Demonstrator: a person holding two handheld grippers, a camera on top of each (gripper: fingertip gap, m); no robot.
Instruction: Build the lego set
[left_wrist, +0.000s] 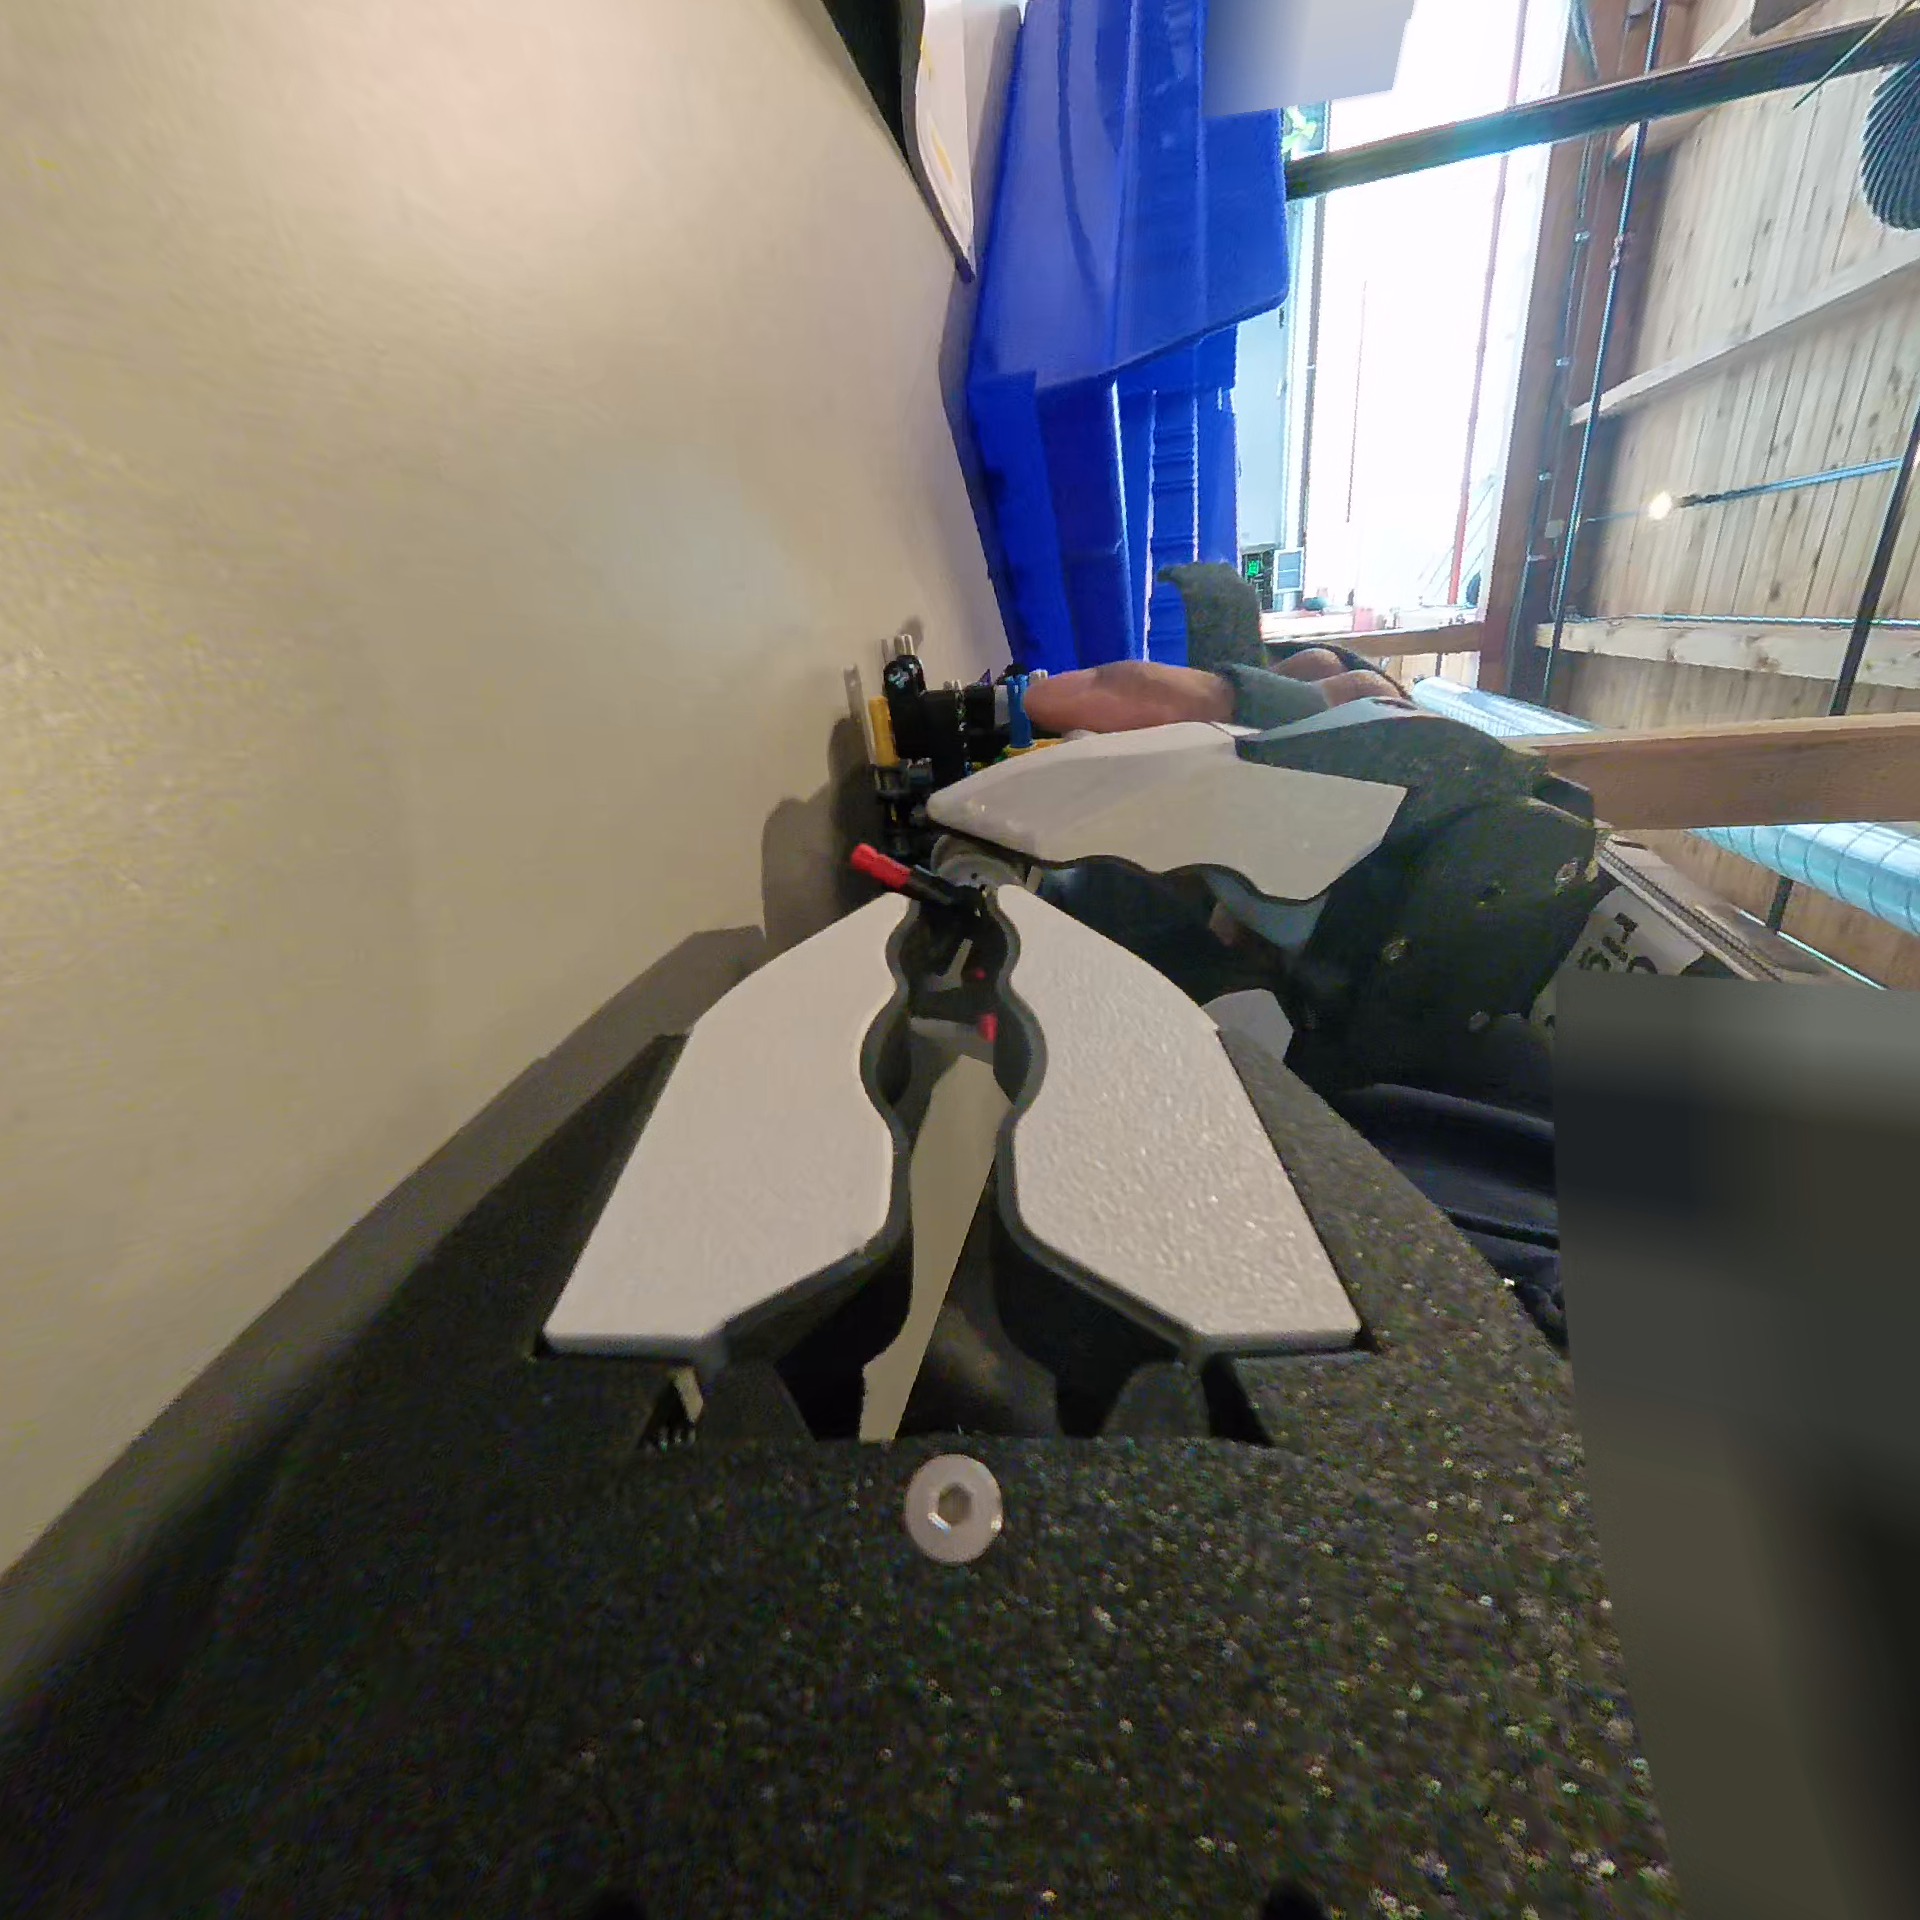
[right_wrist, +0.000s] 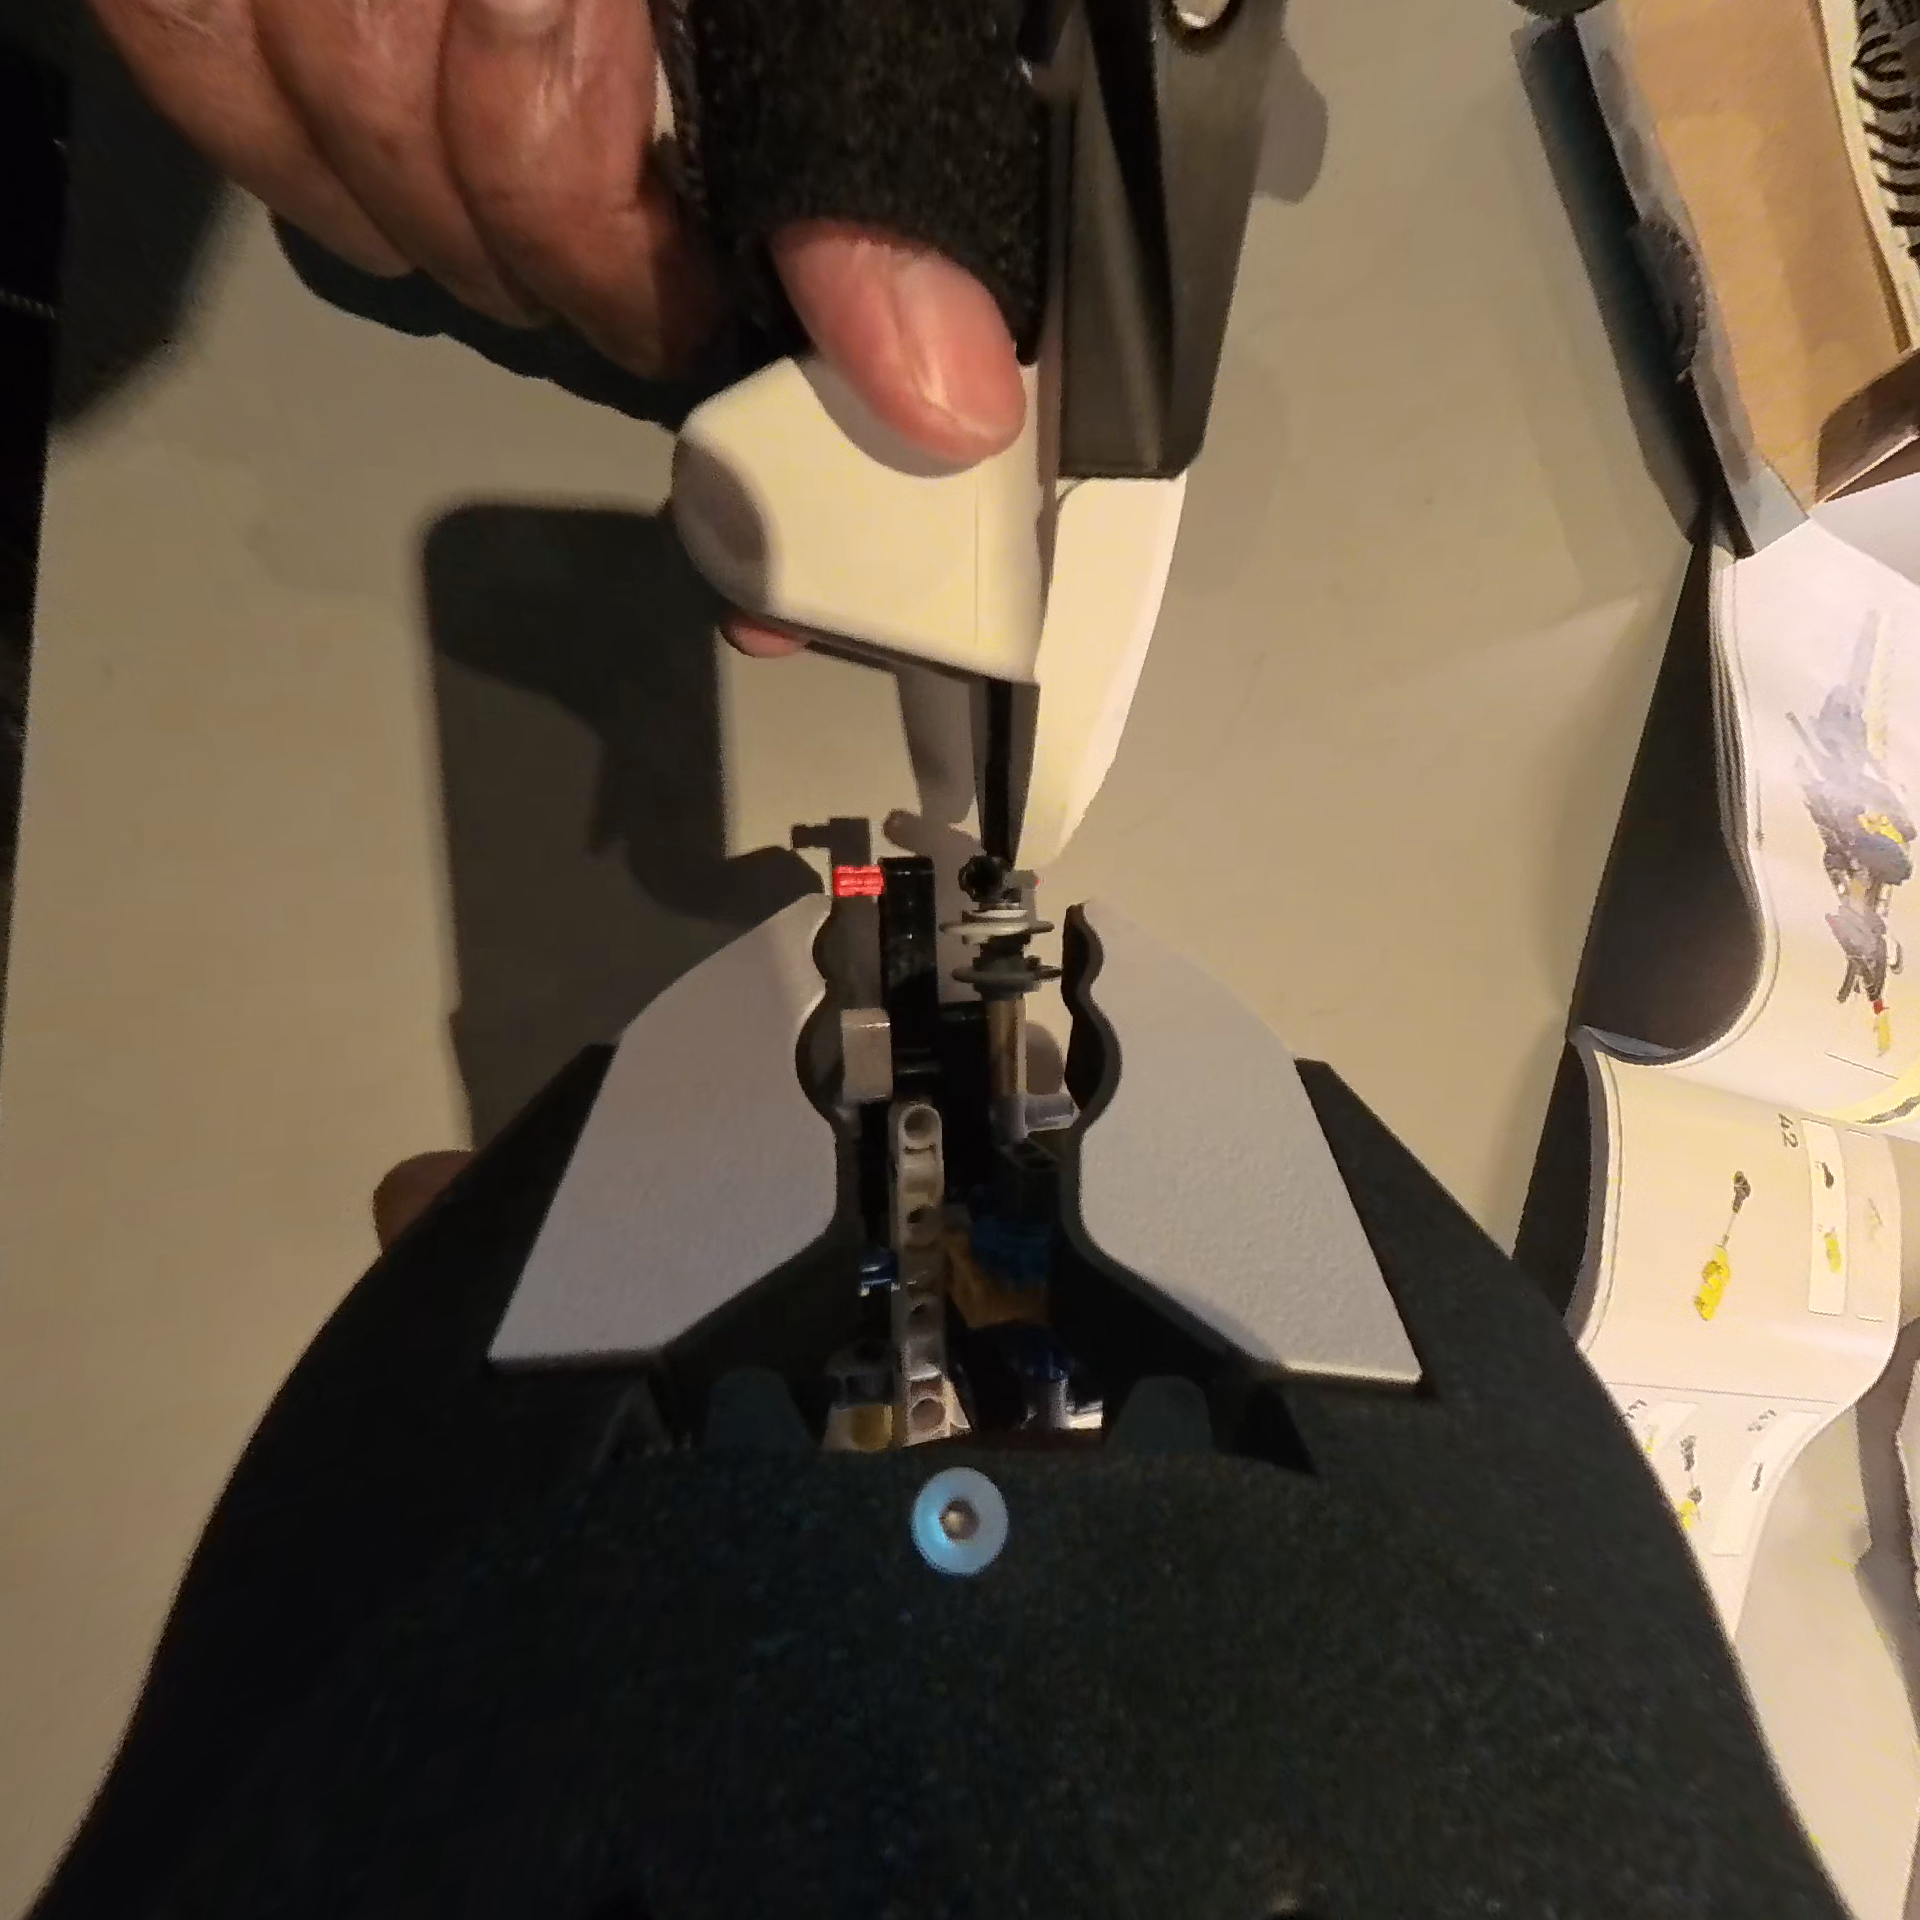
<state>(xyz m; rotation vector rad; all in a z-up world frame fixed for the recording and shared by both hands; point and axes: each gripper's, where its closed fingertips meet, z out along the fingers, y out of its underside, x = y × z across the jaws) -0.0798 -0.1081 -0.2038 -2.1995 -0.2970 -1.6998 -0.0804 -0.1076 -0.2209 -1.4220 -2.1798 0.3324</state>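
My right gripper (right_wrist: 951, 914) is shut on a partly built lego model (right_wrist: 914, 1039) made of black and grey beams, with a red pin (right_wrist: 857, 883) on its side and an axle with grey discs (right_wrist: 1003, 935). My left gripper (left_wrist: 951, 914) is shut on a small black piece with red bits (left_wrist: 945, 945). In the right wrist view the left gripper (right_wrist: 1003, 821) comes in from above, and its piece (right_wrist: 982, 868) touches the top of the model's axle. In the left wrist view the right gripper (left_wrist: 1143, 800) holds the model (left_wrist: 935, 727) just beyond my fingertips.
The beige table (right_wrist: 260, 727) lies under both grippers. An open instruction booklet (right_wrist: 1818, 935) and a cardboard box (right_wrist: 1714, 208) lie at the right. Blue bins (left_wrist: 1122, 312) stand behind the model. A person's hand (right_wrist: 520, 156) grips the left gripper. Left and right tips are no more than a few centimetres apart.
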